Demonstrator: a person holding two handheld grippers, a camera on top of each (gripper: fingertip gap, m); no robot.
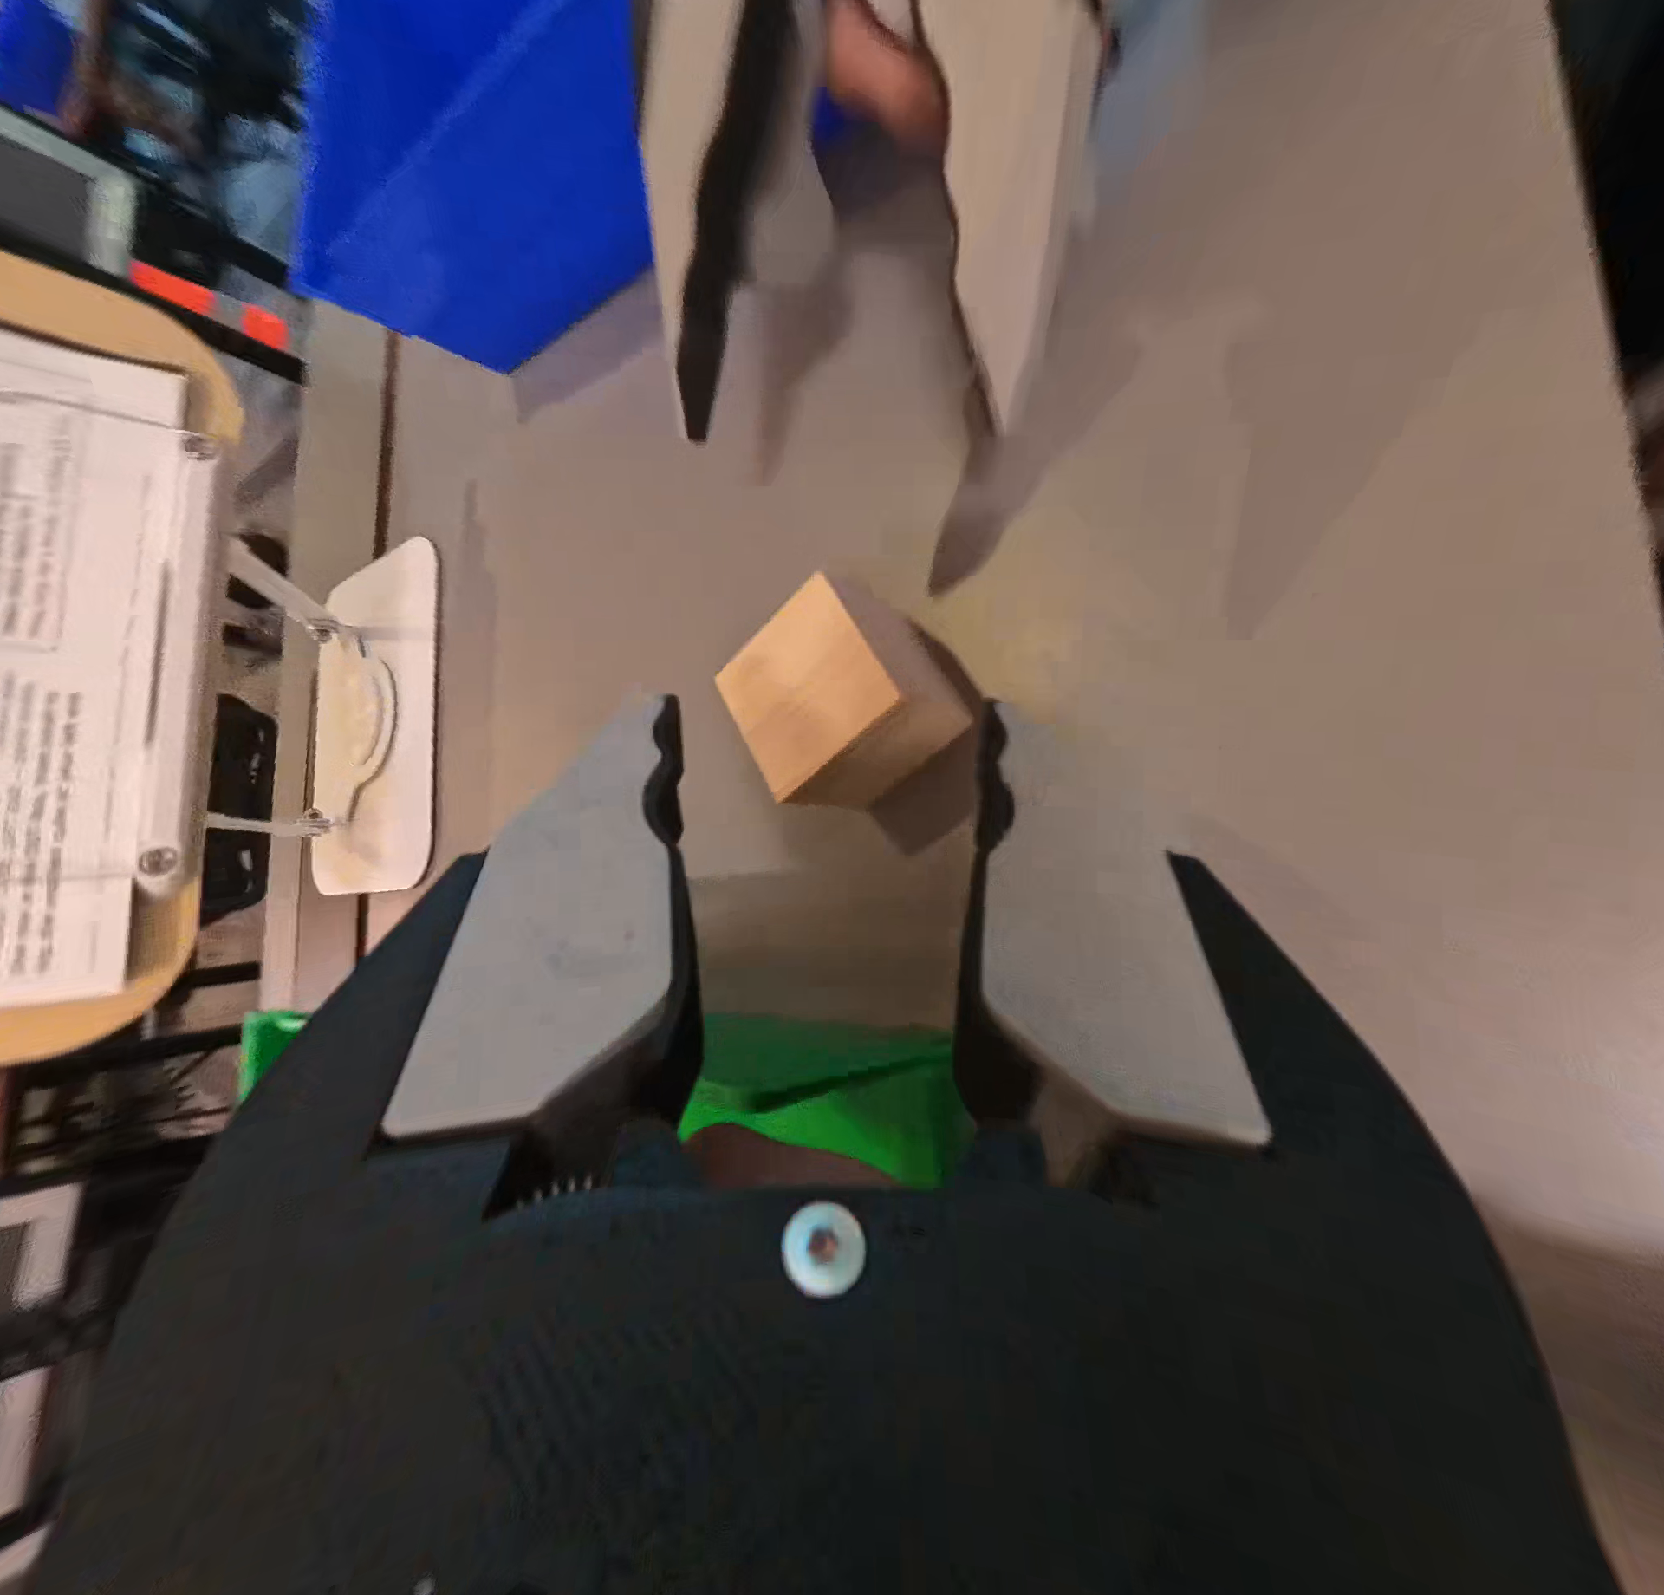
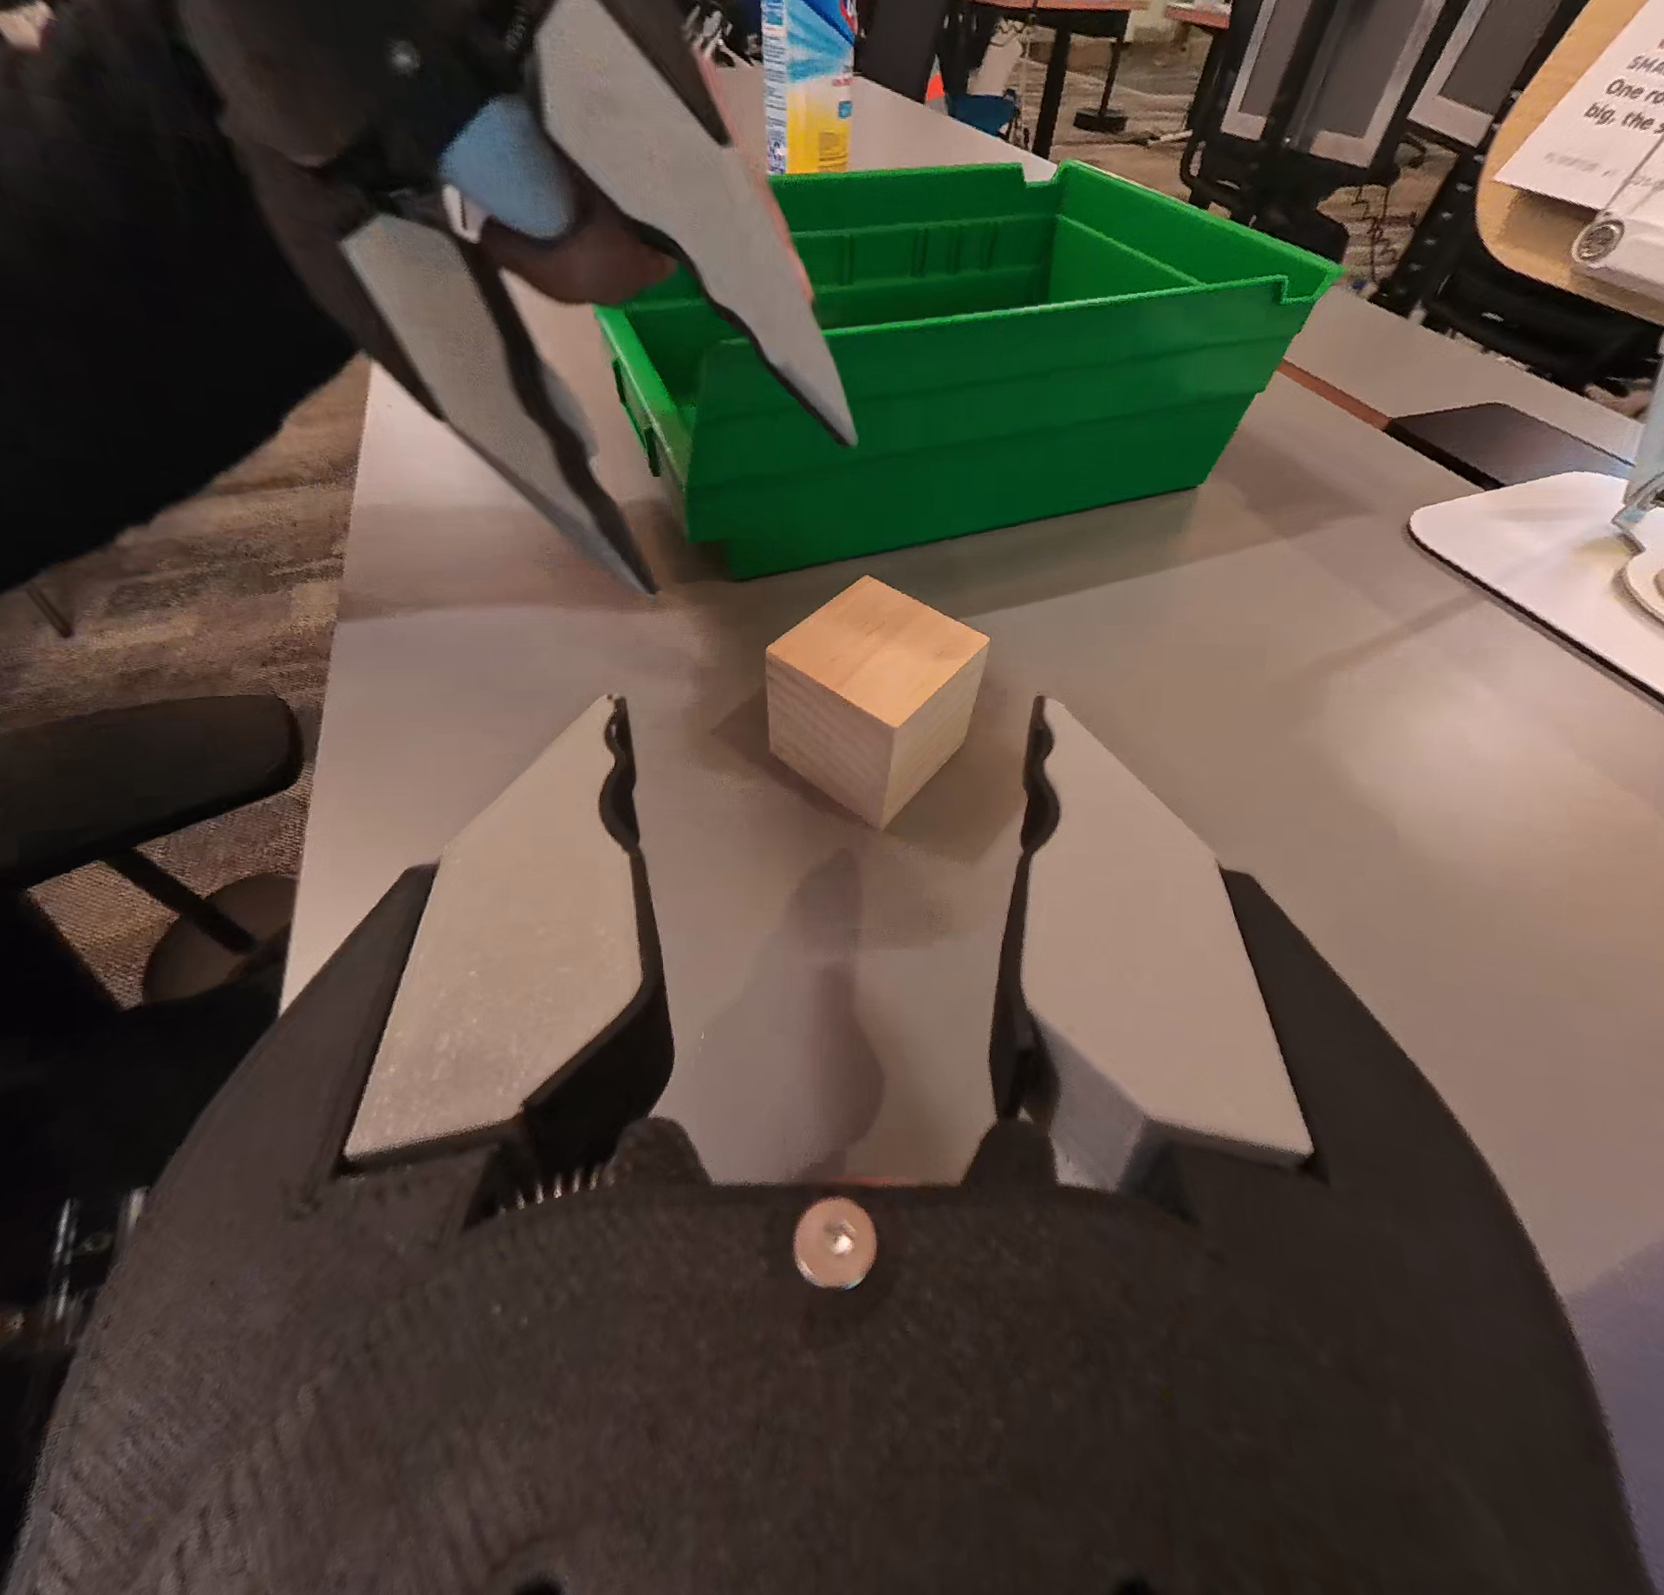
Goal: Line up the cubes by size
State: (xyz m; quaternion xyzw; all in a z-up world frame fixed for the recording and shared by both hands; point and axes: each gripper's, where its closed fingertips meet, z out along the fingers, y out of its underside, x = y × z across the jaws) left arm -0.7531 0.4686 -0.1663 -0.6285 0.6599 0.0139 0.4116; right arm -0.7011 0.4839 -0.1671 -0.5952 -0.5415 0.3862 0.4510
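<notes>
We see one wooden cube resting on the grey worktop, just in front of the green bin. Our right gripper and left gripper both hover near it, fingers spread and empty.

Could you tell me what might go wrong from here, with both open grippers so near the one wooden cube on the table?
1. The left gripper hangs tilted above the wooden cube while the right gripper faces it from the near side; if both close in, they might collide.
2. The cube sits corner-on to the right gripper, so closing on it could twist or push it instead of gripping flat faces.
3. A push could slide it toward the green bin close behind.
</notes>
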